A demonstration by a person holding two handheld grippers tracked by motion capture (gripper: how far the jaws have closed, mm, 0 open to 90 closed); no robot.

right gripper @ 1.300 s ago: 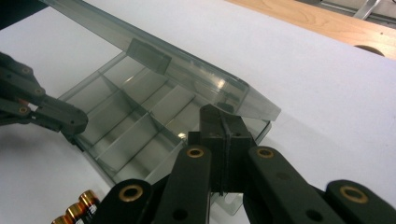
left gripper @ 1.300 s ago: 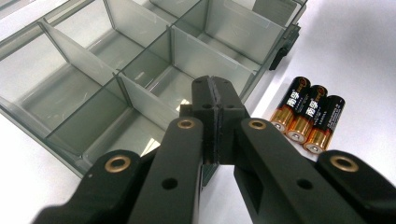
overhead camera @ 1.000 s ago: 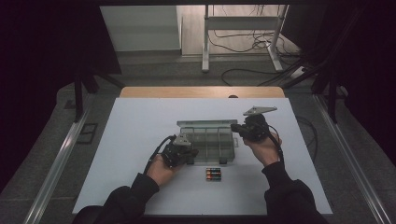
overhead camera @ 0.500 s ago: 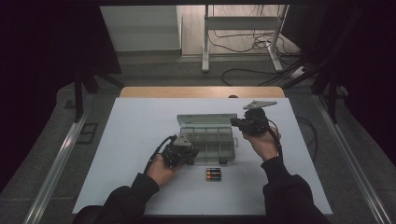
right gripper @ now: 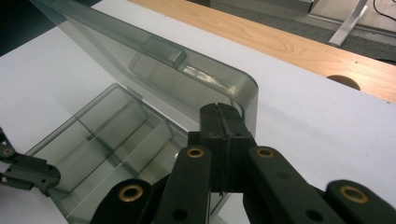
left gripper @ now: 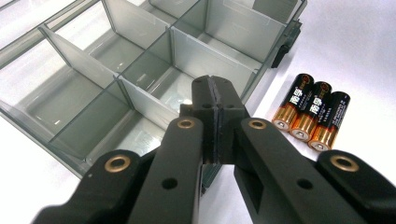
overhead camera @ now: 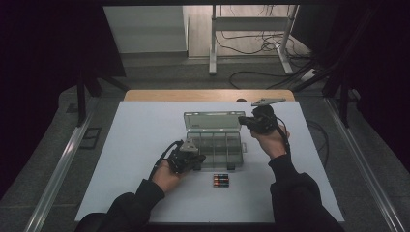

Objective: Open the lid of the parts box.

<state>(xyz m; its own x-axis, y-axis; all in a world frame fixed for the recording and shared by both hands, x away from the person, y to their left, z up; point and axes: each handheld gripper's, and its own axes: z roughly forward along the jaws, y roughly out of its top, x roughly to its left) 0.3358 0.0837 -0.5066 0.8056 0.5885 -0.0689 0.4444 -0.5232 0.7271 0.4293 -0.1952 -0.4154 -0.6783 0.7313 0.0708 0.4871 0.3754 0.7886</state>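
With both claws pressed together, organizer box point(overhead camera: 213, 142) lid point(overhead camera: 212, 120) raised.
Right claw point(right gripper: 223, 122) against lid corner; left claw point(left gripper: 213, 95) at box's near wall, three batteries point(left gripper: 310, 114) beside.

both grippers closed: left gripper point(overhead camera: 186, 158) low, right gripper point(overhead camera: 261, 122) raised.

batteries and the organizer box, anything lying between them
Nothing: bare white table separates the three batteries from the organizer box, seen in the left gripper view.

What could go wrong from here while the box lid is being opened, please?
The right gripper, shut, only pushes the lid near its corner; it could slip off and let the lid drop. The left gripper, shut, merely rests at the organizer box front wall, so the box may slide toward the batteries.
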